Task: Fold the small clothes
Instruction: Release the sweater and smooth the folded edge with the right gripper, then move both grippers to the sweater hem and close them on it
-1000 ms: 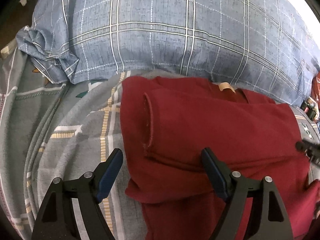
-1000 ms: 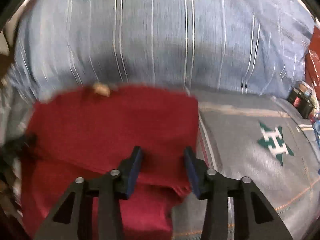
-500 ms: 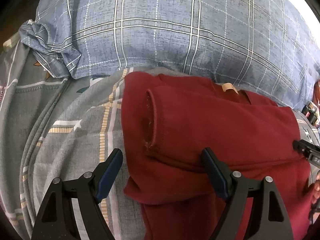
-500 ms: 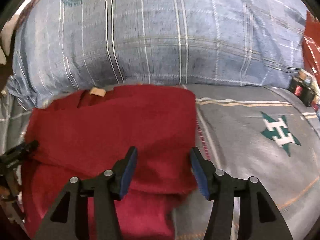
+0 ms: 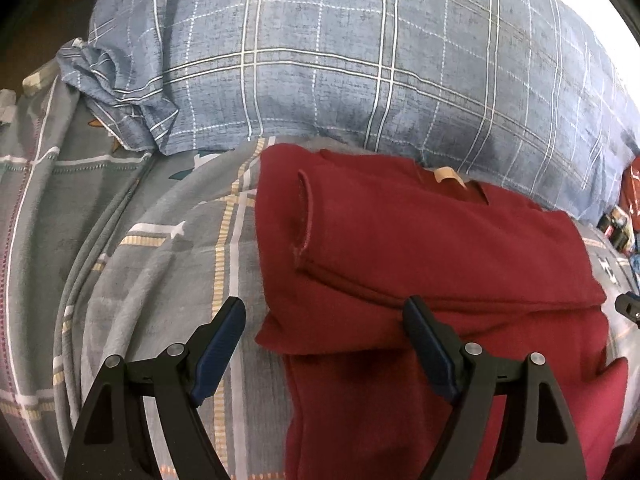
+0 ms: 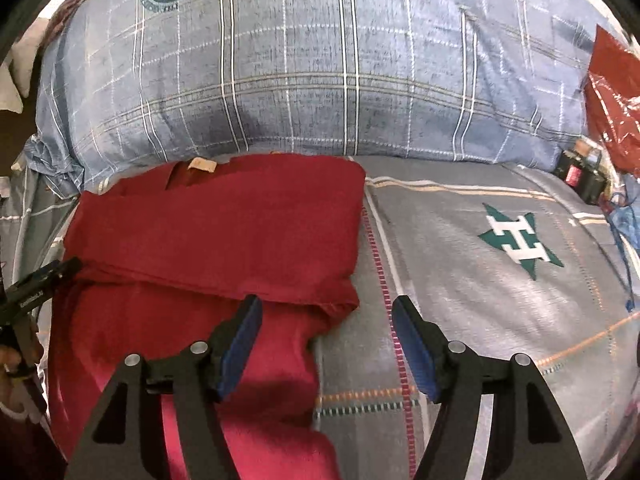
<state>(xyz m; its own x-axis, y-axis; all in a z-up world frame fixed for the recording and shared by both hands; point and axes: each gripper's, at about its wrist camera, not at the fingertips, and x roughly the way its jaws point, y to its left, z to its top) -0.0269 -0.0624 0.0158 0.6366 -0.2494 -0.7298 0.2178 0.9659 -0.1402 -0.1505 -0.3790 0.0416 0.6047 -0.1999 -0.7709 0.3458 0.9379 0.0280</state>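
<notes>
- The red garment (image 5: 432,248) lies folded on the bed (image 6: 480,280), just below the blue plaid pillow (image 5: 340,60), its top flap laid over the lower part, probably so another fold can follow.
- The left gripper (image 5: 320,344) hangs over the garment's left edge, jaws spread wide, pinching nothing.
- The right gripper (image 6: 326,332) straddles the garment's right corner; its jaws have just been opening, nothing pressed between them.
- Against the earlier frame, the right jaws stand clearly wider.
</notes>
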